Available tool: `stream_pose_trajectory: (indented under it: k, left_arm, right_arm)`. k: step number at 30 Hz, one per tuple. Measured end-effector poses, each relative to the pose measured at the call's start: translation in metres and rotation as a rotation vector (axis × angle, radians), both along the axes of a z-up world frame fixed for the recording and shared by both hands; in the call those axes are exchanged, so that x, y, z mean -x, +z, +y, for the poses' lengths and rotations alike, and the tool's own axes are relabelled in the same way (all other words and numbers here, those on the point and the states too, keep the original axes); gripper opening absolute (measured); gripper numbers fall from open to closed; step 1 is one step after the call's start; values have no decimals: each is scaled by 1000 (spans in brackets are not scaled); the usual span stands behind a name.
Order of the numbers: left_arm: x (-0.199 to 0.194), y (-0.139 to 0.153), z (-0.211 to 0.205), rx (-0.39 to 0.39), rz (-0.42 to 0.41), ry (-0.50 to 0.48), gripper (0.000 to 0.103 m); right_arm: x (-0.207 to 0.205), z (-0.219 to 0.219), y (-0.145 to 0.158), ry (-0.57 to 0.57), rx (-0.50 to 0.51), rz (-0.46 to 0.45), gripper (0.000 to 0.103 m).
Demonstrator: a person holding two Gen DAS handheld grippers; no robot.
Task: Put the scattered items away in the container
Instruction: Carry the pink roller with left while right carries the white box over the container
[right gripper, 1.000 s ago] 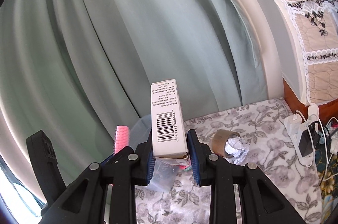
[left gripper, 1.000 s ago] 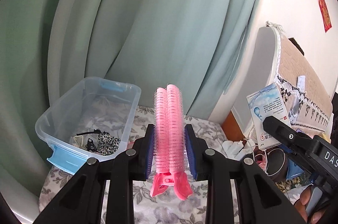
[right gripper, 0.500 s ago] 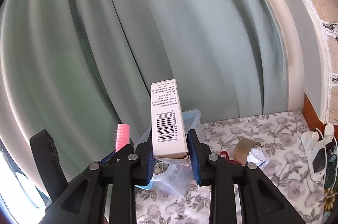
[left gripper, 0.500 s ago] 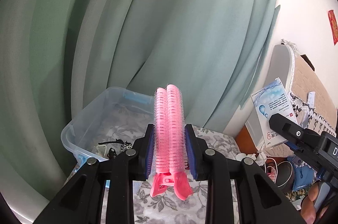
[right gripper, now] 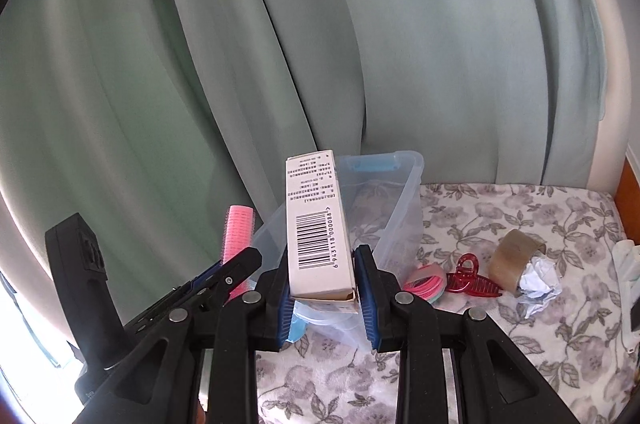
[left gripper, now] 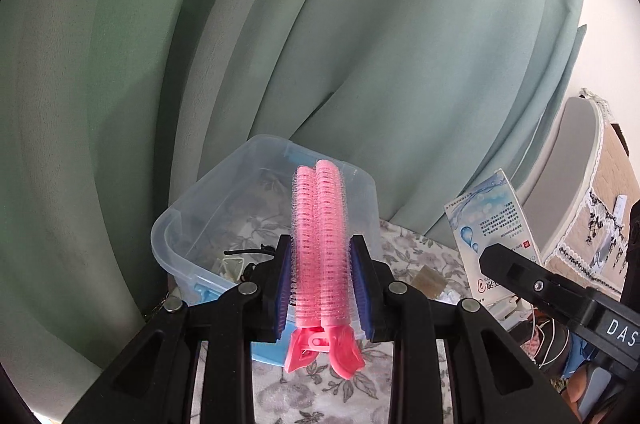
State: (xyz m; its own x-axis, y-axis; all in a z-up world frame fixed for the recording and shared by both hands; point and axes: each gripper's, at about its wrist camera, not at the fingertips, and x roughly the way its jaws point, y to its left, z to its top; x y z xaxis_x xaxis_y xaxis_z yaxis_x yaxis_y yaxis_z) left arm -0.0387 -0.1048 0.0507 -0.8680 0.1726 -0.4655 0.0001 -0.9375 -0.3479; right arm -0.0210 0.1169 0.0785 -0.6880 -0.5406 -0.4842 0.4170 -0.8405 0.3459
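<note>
We hold the left gripper (left gripper: 320,288) pinched on a pink hair-roller clip (left gripper: 319,248), its two bristled rollers standing upright between the blue pads (left gripper: 282,288) and its pink handle ends splayed out below them. Just ahead of this gripper and slightly to its left sits the clear plastic container (left gripper: 192,224) with blue latches, open at the top, on the floral cloth (left gripper: 320,392). Dark hair ties (left gripper: 248,252) lie on the container's floor, just beyond the left finger. Off to the right of this gripper we see the other gripper's finger and the white-and-blue face of the box it carries.

We hold the right gripper (right gripper: 322,288) clamped on a white carton (right gripper: 318,224), barcode side toward the camera, standing upright between its pads. The container (right gripper: 404,208) is directly ahead of this gripper, partly hidden behind the carton. To the left, the left gripper (right gripper: 224,276) shows with the pink roller (right gripper: 238,236) rising above it, beside the container's near corner.

To the right of the right gripper, on the cloth (right gripper: 500,208), lie pink hair bands (right gripper: 426,280), touching a red claw clip (right gripper: 472,278). Farther right are a brown tape roll (right gripper: 512,258) and a crumpled white paper (right gripper: 538,282) against it. A green curtain (right gripper: 320,24) hangs behind everything.
</note>
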Motion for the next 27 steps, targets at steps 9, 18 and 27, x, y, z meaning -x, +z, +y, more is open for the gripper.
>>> stream_pose_trajectory:
  k: [9, 18, 27]
  left_arm:
    - [26, -18, -26, -25, -57, 42, 29]
    - [49, -29, -36, -27, -100, 52, 29]
    - [69, -41, -35, -27, -144, 70, 29]
  right_arm:
    - [38, -29, -28, 45, -52, -94, 31]
    - [68, -50, -45, 87, -80, -149, 31]
    - [84, -63, -61, 109, -114, -205, 31]
